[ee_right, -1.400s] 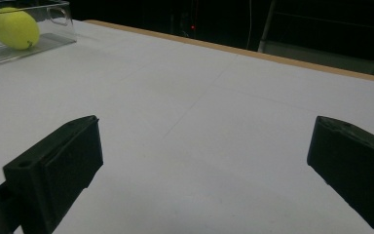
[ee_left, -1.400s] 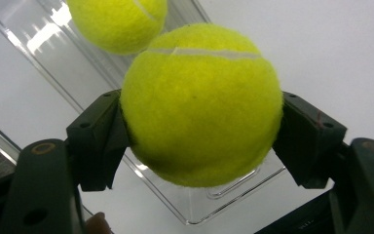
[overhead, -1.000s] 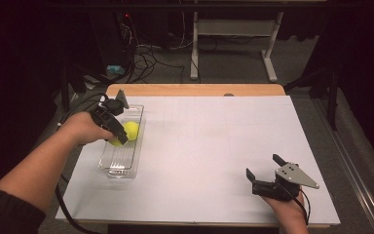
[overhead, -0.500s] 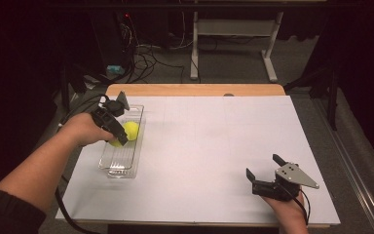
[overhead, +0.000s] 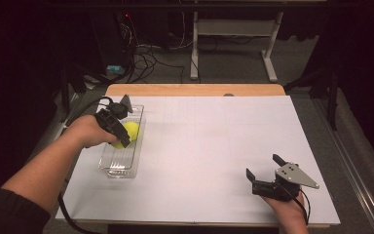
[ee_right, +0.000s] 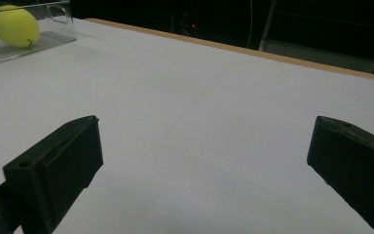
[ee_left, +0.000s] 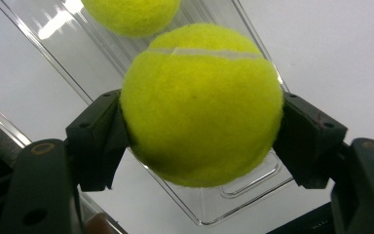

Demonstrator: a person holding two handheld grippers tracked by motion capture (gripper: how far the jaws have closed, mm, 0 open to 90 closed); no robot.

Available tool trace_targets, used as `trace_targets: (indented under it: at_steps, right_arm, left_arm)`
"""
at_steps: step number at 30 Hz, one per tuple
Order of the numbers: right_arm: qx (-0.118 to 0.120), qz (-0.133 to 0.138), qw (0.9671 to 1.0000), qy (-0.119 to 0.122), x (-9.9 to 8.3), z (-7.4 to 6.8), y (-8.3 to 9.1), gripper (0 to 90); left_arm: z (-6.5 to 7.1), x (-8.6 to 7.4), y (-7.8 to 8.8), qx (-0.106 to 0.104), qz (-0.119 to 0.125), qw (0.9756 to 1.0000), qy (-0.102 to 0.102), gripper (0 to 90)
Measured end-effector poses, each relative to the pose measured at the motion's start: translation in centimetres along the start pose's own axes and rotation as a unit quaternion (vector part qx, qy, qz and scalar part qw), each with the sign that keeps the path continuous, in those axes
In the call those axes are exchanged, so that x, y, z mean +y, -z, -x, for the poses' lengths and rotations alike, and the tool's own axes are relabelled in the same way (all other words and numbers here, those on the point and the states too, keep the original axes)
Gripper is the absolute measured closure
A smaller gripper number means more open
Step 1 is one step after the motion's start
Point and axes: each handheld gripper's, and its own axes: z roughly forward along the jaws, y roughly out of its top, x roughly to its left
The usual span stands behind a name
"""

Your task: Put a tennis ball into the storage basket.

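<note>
A fuzzy, felt-covered yellow tennis ball (ee_left: 202, 105) is clamped between matt black plastic pads (ee_left: 97, 139). The tray (overhead: 109, 165) below is seen to be clear, glossy plastic. The table (overhead: 214, 146) is covered in smooth, matt white paper, edged with pale wood.

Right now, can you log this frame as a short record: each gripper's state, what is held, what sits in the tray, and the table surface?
left gripper: shut on a tennis ball, held above the clear tray
right gripper: open, nothing between its jaws, low over the table's near right part
second tennis ball: in the clear tray, beyond the held one
table: white top, wooden strip along the far edge
</note>
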Motion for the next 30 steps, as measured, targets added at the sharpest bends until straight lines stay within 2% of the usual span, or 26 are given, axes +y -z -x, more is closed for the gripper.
trace_targets:
  at_steps: [16, 30]
  right_arm:
    - [0.0, 0.0, 1.0, 0.001, 0.0, 0.0, 0.0, 0.0]
    - [-0.001, 0.0, 1.0, 0.0, 0.0, 0.0, 0.0, 0.0]
  left_arm:
    - [0.0, 0.1, -1.0, -0.001, -0.008, 1.0, 0.0, 27.0]
    - [0.3, 0.1, -1.6, 0.007, -0.011, 0.9999, -0.003, 26.8]
